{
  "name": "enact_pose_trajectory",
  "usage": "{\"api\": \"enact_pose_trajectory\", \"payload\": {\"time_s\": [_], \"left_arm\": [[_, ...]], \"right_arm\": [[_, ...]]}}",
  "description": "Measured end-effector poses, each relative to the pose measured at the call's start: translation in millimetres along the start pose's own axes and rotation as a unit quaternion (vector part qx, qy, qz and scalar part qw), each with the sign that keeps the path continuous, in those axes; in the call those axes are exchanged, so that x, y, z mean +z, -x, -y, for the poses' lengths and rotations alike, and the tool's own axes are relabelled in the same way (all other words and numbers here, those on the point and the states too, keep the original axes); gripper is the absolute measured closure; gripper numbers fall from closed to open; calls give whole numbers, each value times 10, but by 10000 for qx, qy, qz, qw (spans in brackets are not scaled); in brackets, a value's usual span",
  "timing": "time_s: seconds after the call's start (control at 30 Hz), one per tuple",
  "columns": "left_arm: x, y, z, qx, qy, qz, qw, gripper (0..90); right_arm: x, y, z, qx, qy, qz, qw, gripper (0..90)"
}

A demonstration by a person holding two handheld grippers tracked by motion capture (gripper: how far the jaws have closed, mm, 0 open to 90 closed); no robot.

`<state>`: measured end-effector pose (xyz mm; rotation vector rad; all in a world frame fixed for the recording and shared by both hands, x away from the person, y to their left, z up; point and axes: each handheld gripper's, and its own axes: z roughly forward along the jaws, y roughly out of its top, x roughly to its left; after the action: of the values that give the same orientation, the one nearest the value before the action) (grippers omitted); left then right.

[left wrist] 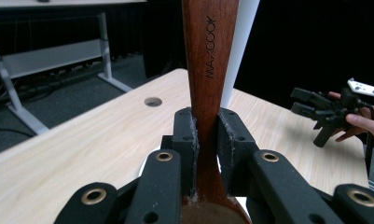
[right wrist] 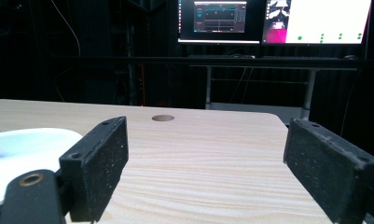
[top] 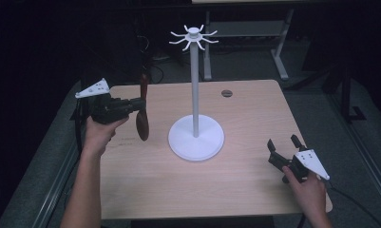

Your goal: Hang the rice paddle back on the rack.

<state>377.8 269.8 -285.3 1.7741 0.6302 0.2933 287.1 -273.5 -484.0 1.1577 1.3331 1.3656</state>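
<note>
Wood spoon (top: 142,107) held upright in the left gripper (top: 139,104), above the left part of the worktop (top: 235,190) and clear of its surface. In the high view the dark handle rises above the fingers and the bowl hangs below them, its tip over the worktop near the white stand (top: 195,85). In the left gripper view the two black fingers (left wrist: 184,140) are pressed against the narrow neck of the spoon (left wrist: 208,70), one on each side, with the bowl just below them and the handle, stamped with the word MAXCOOK, running up out of the picture.

The stand has a round white base (top: 196,138) resting on the middle of the worktop, a thin pole, and a crown of curved hooks (top: 194,38) at the top. The spoon is left of the pole and well below the hooks, touching neither.

The right gripper (top: 283,153) sits low over the near right corner of the worktop, well apart from the stand. Its fingers (right wrist: 98,163) are spread wide with nothing between them; bare worktop (right wrist: 203,158) shows through the gap, with part of the base (right wrist: 31,140) at the left edge.
</note>
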Motion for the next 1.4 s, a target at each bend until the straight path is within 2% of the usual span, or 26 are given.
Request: {"api": "enact_pose_trajectory", "payload": {"time_s": [0.27, 0.57, 0.83, 1.03, 1.23, 1.4], "left_arm": [[21, 60, -237, 126, 155, 177, 9996, 782], [45, 167, -570, 386, 321, 332, 9982, 782], [74, 203, -750, 539, 417, 407, 9968, 782], [168, 221, -878, 621, 448, 565, 9955, 782], [284, 245, -959, 642, 464, 696, 9944, 781], [358, 244, -984, 653, 414, 704, 9945, 782]], "right_arm": [[0, -1, 0, 6, 0, 10, 10000, 132], [0, -3, 0, -6, -4, 14, 10000, 132], [0, -2, 1, -25, -1, 15, 10000, 132], [0, 2, 1, -22, 2, 23, 10000, 132], [-1, -1, 0, -4, -4, 22, 10000, 132], [0, 1, 1, -26, 4, 12, 10000, 132]]}}
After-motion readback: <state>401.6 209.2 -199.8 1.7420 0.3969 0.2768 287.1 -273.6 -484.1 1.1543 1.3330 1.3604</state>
